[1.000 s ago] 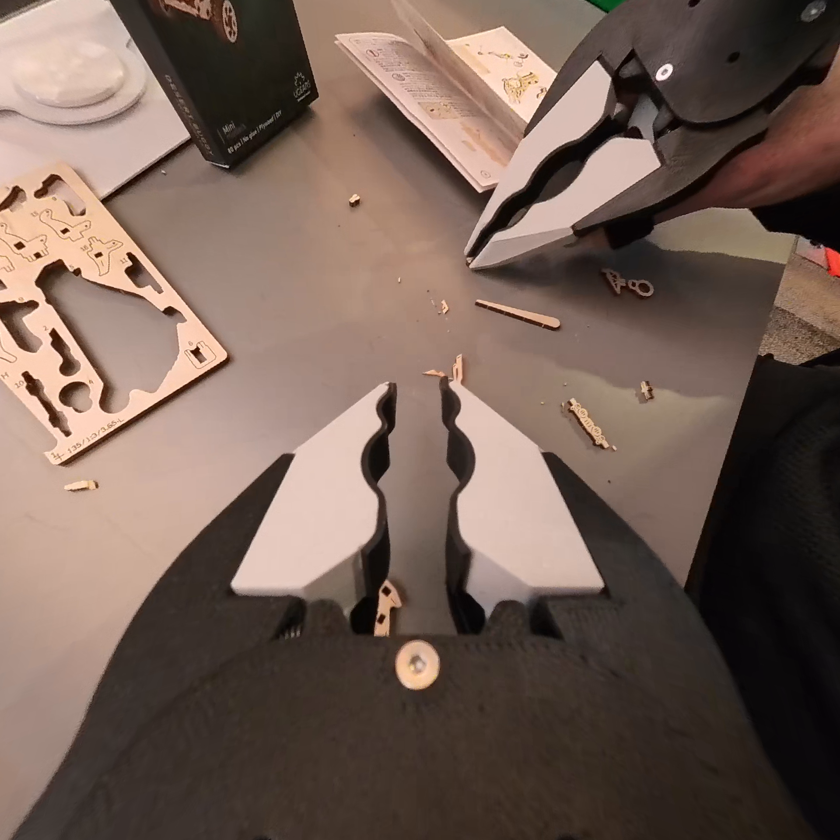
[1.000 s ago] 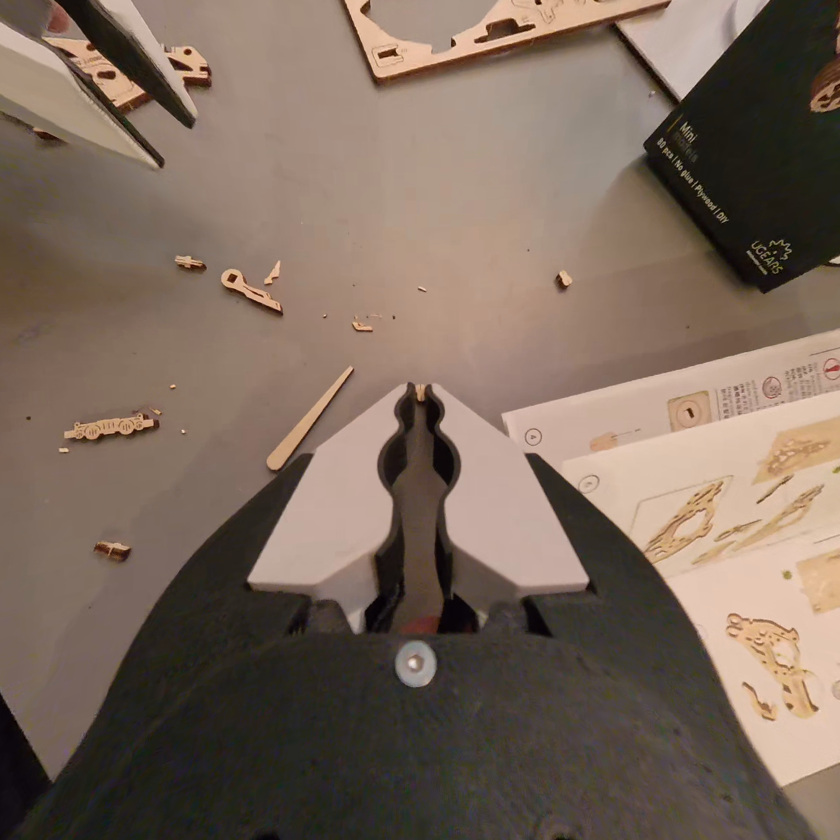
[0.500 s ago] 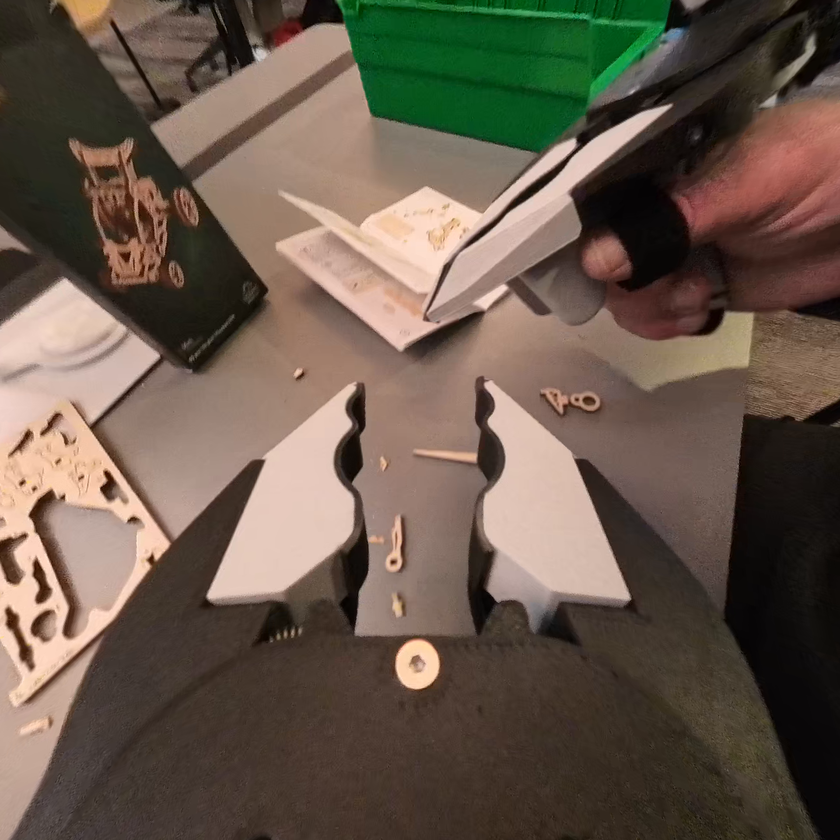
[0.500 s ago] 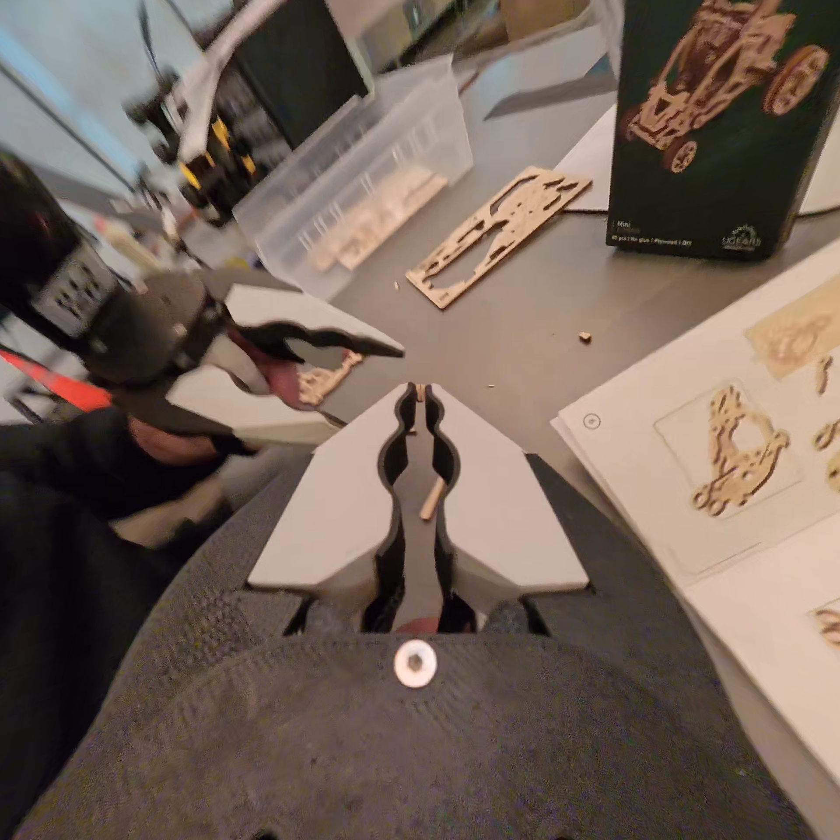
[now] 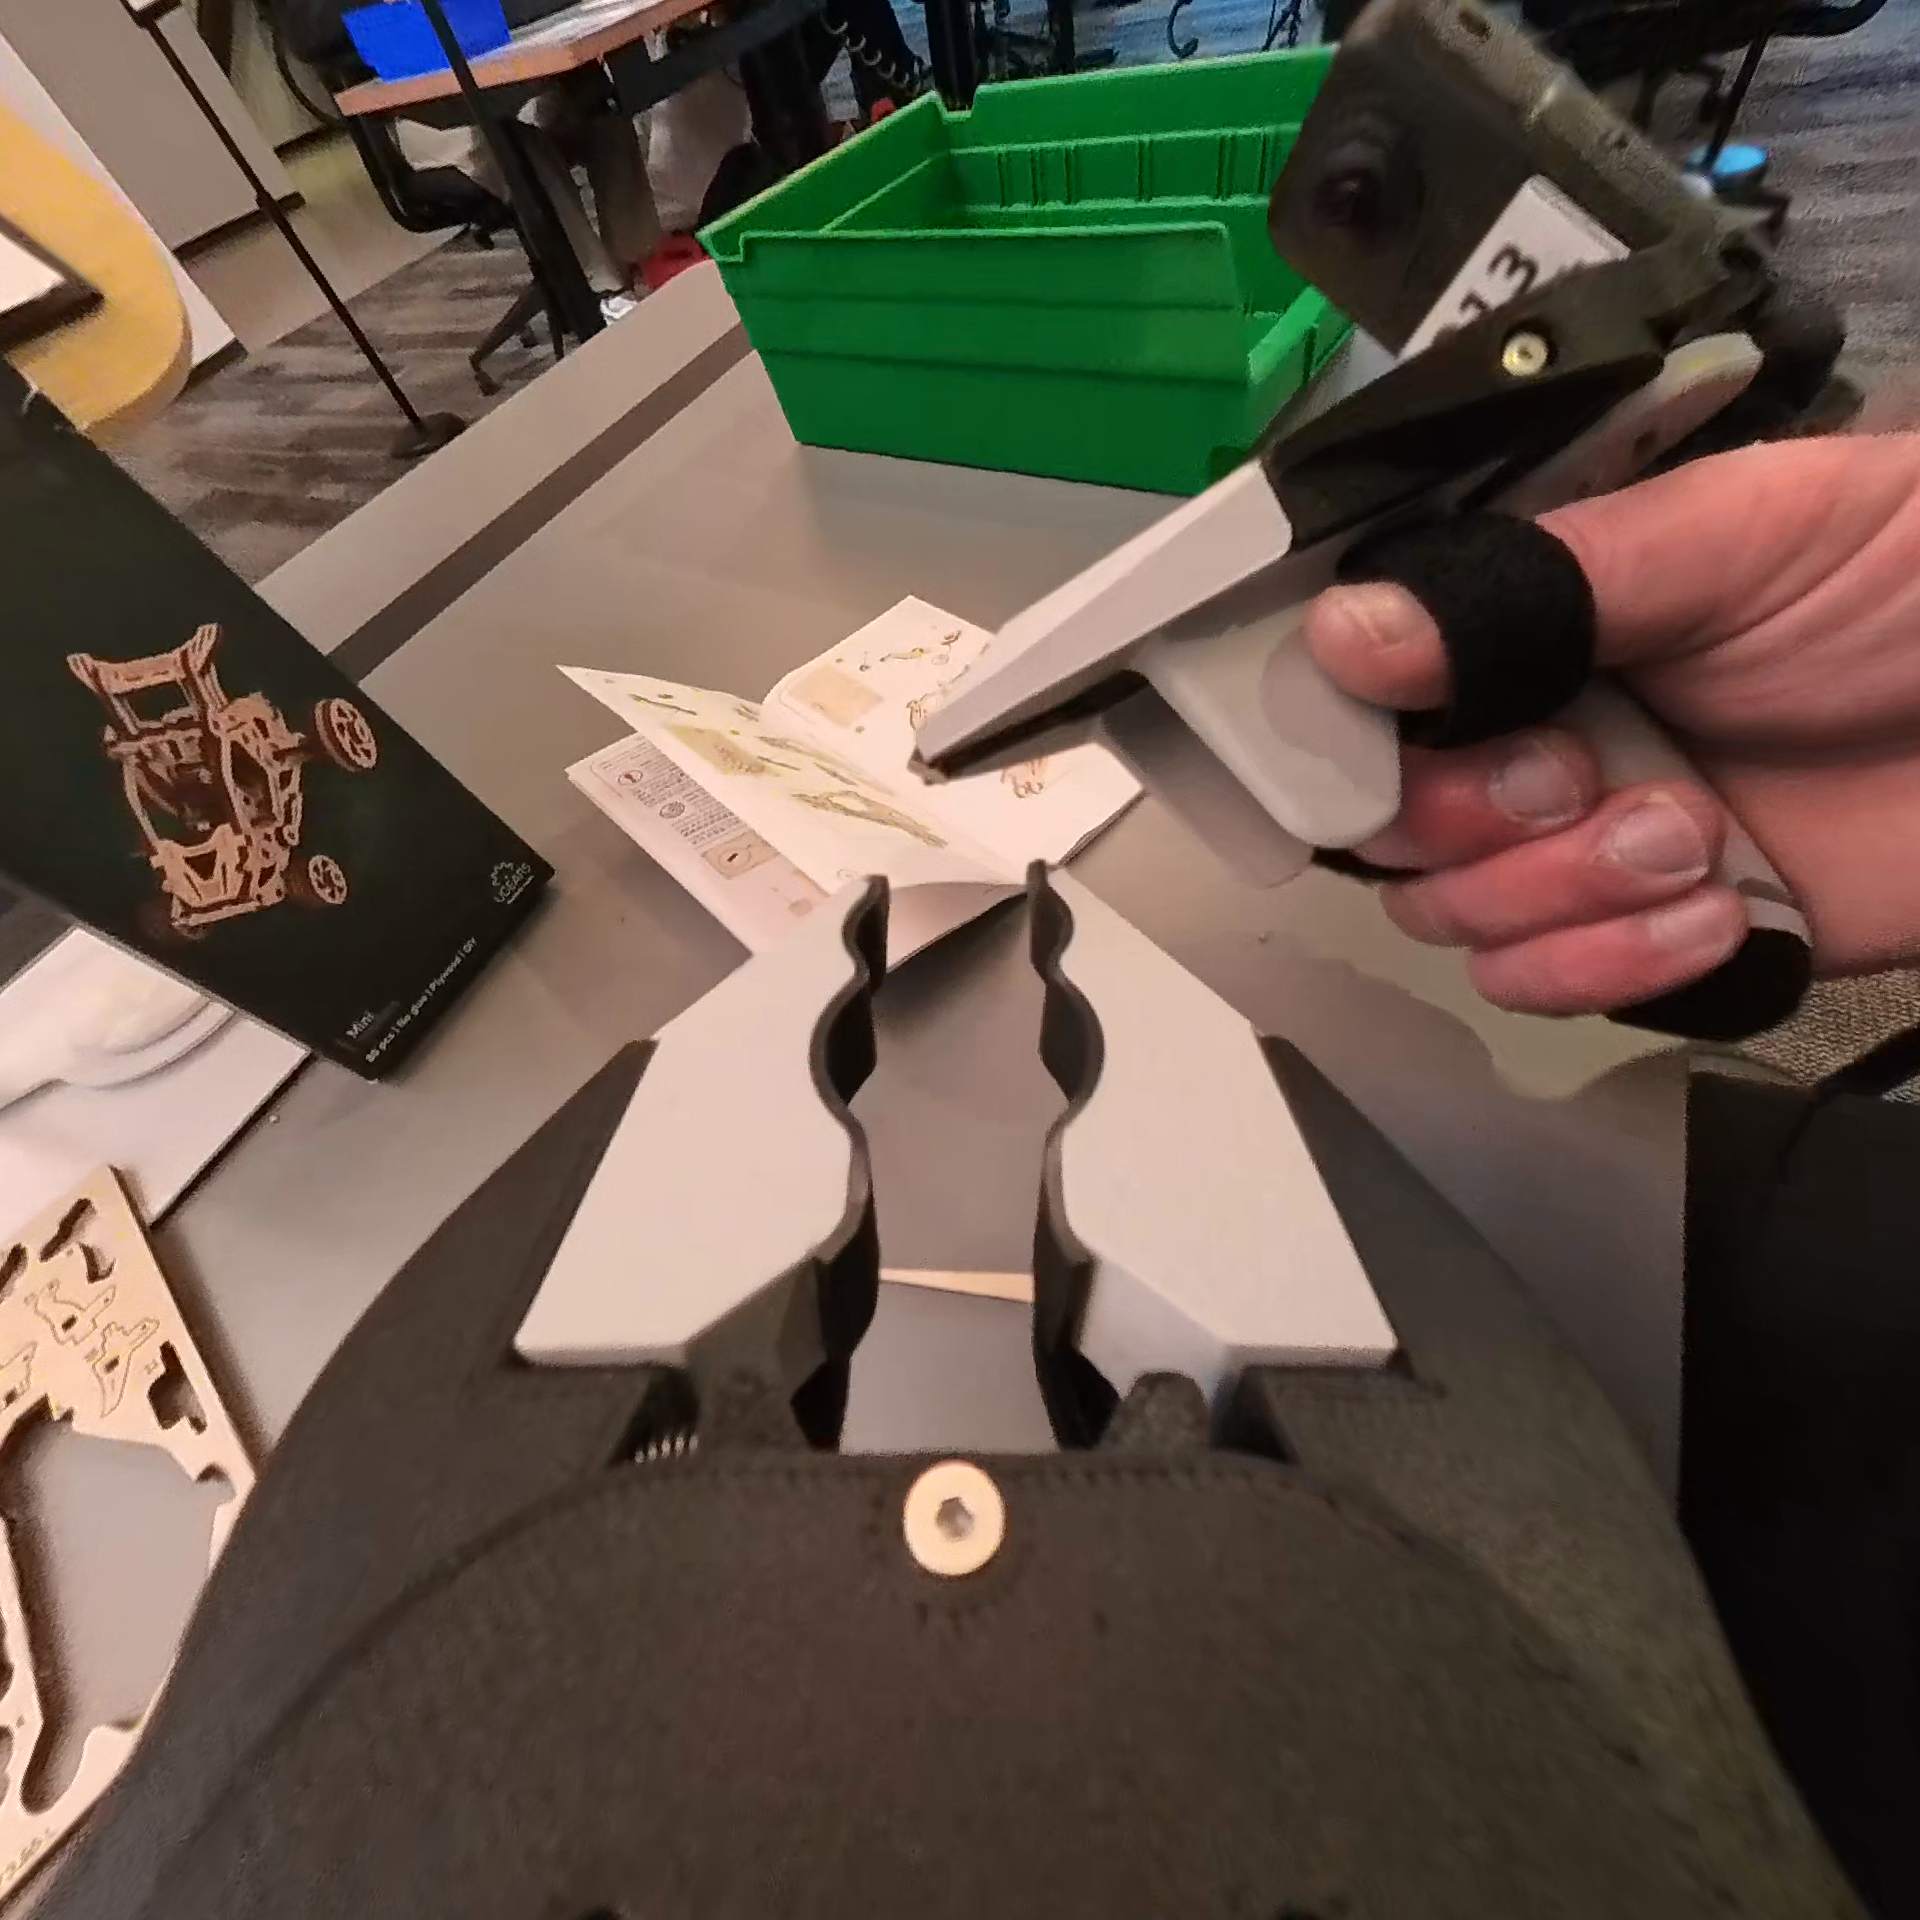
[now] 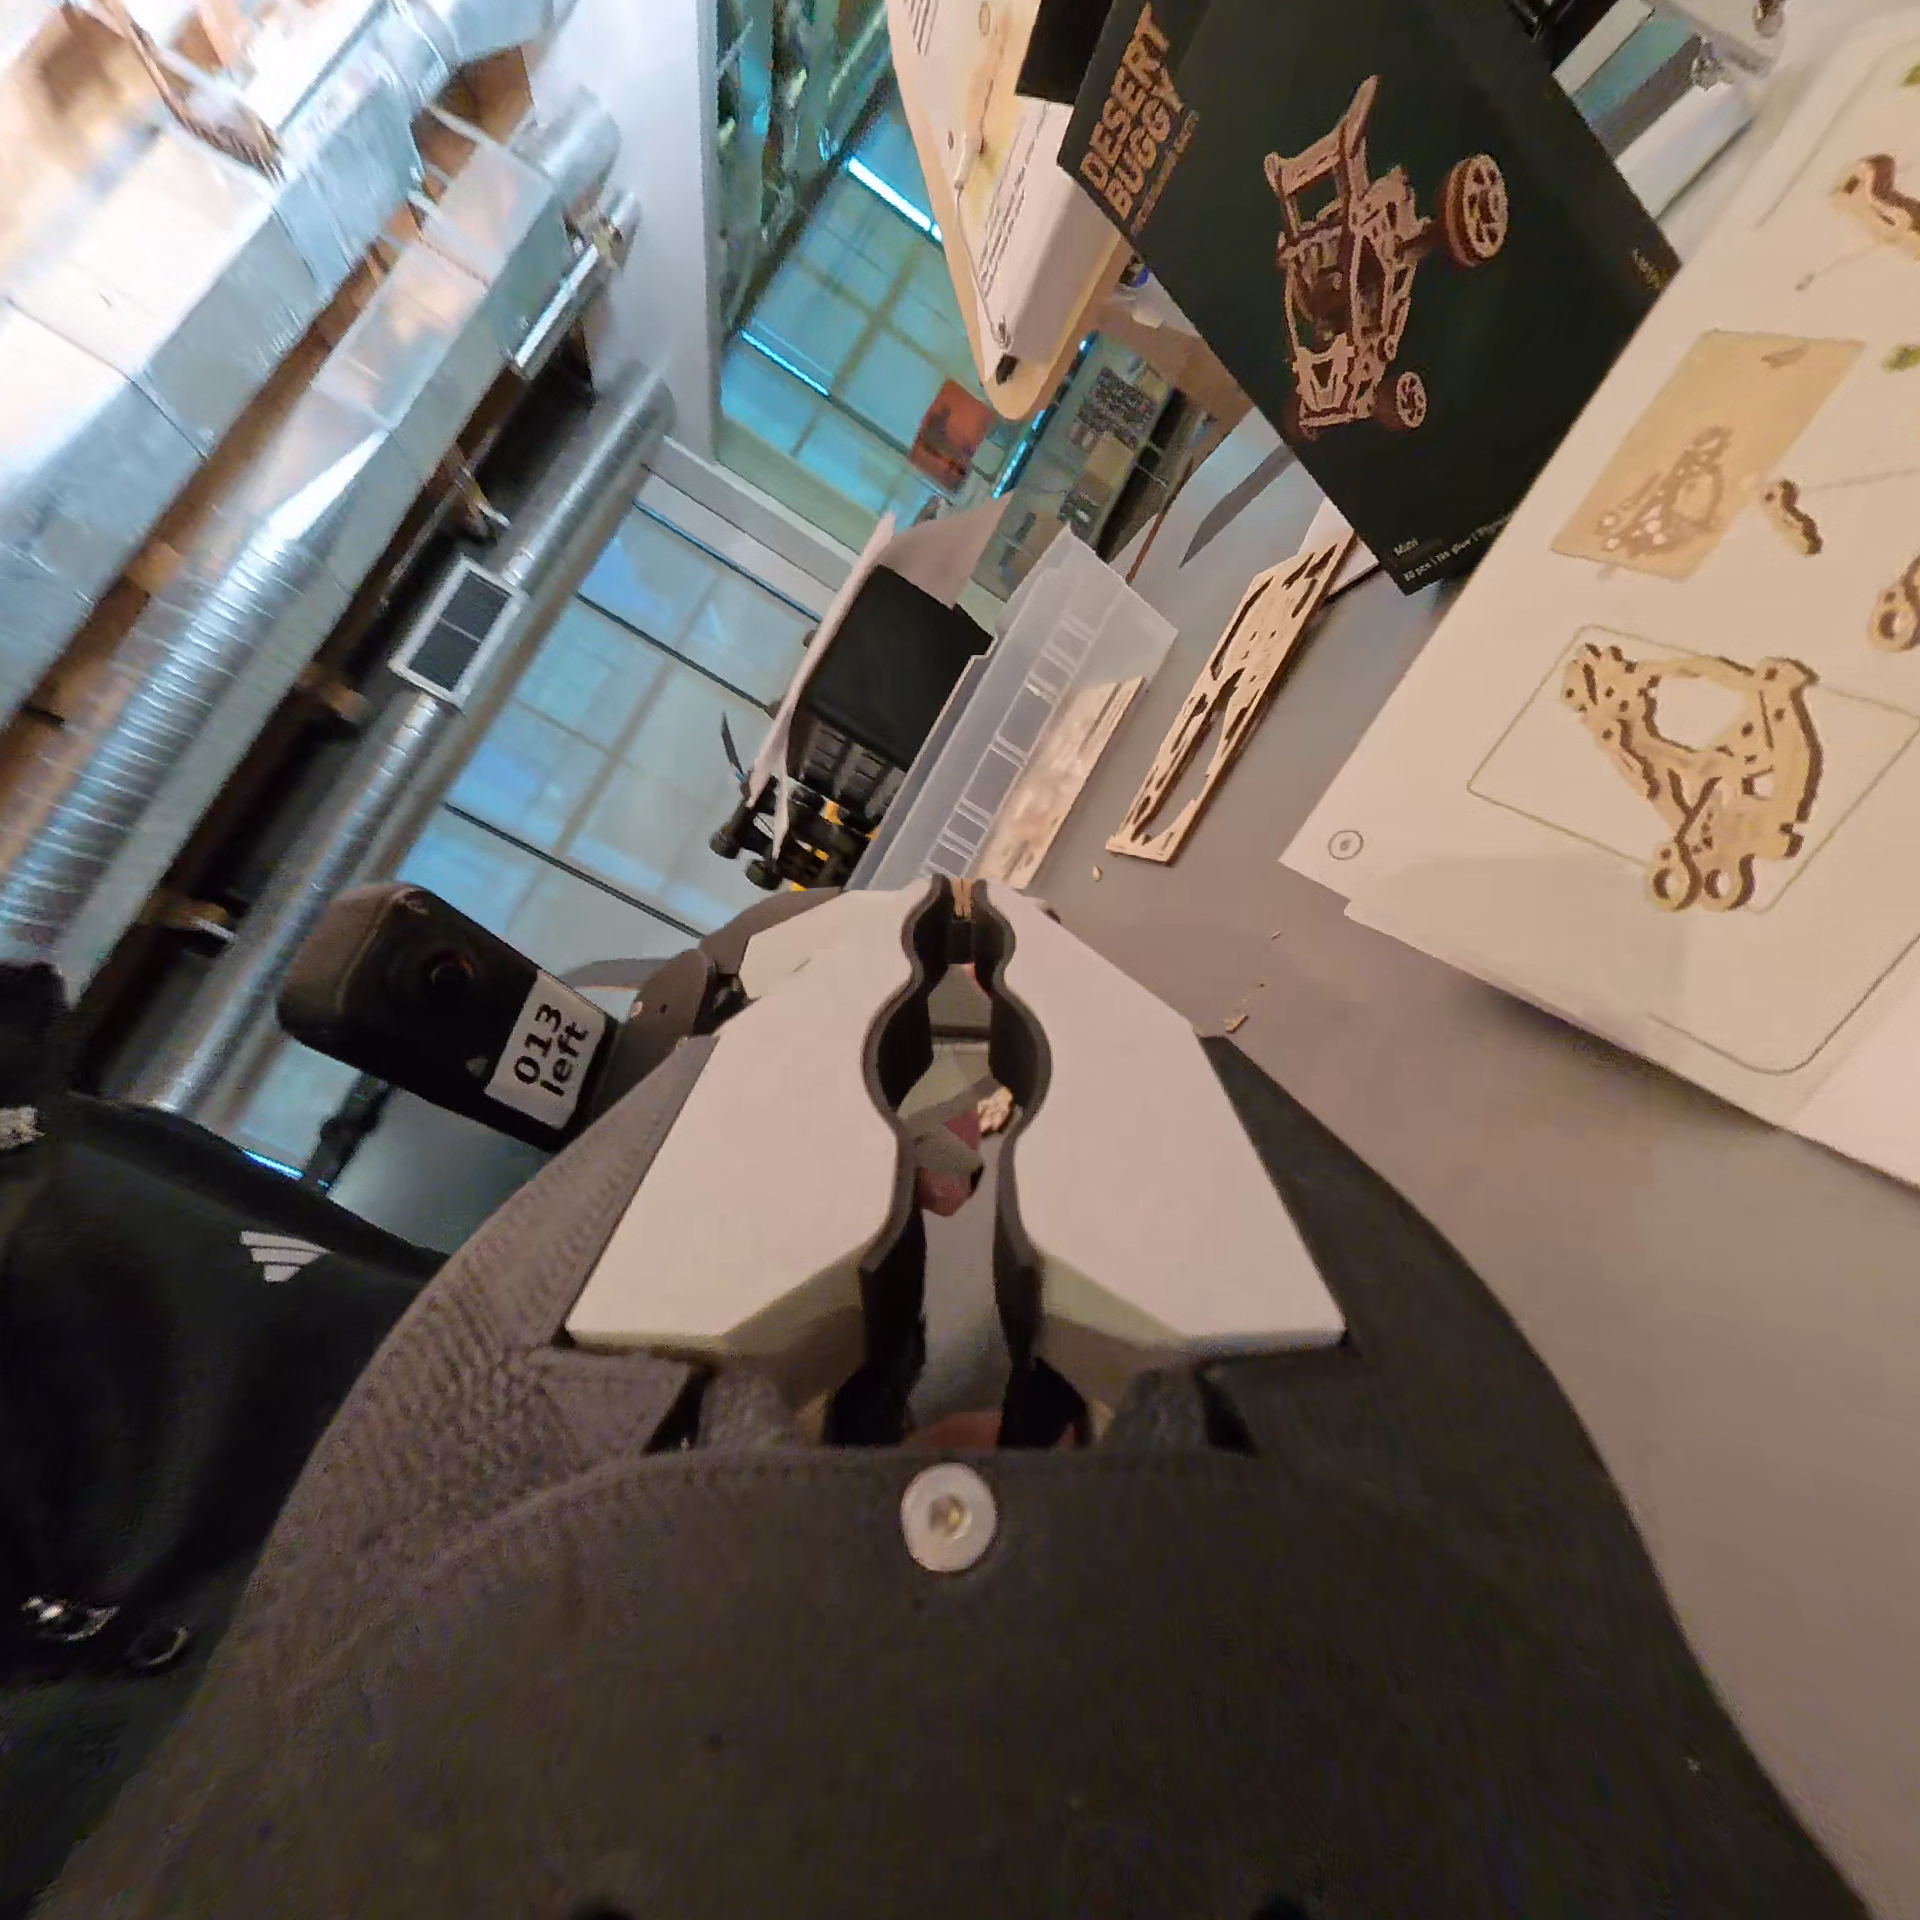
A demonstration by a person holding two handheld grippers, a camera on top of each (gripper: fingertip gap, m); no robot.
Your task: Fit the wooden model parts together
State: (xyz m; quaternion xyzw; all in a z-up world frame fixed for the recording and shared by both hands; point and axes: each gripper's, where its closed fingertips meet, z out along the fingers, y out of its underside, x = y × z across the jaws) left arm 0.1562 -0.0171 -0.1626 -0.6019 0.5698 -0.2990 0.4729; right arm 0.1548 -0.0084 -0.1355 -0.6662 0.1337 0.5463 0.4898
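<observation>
The left hand-held gripper (image 5: pixel 956 894) is held released above the grey table (image 5: pixel 644 540), its two grey fingers (image 5: pixel 748 1122) well apart and nothing gripped between them. A thin strip of pale wood (image 5: pixel 961 1286) is seen on the table far back in the gap between the fingers, not touched by either pad. The right hand-held gripper (image 6: pixel 961 896) is clenched on a small thin wooden part (image 6: pixel 964 902), which is pinched at the very fingertips and stands out just past them; in the left wrist view this gripper (image 5: pixel 928 767) is seen raised over the open instruction booklet (image 5: pixel 831 769), gripped by a hand (image 5: pixel 1662 748). The booklet lies near the middle of the table, in front of a green plastic bin (image 5: pixel 997 343) at the far edge. A dark model box (image 5: pixel 208 748) stands tilted toward the left edge of the table, and just beside it, at the near left corner, a punched-out plywood sheet (image 5: pixel 94 1382) lies flat. In the right wrist view a clear plastic tray (image 6: pixel 1039 717) is seen on the table beyond that sheet (image 6: pixel 1226 707).
</observation>
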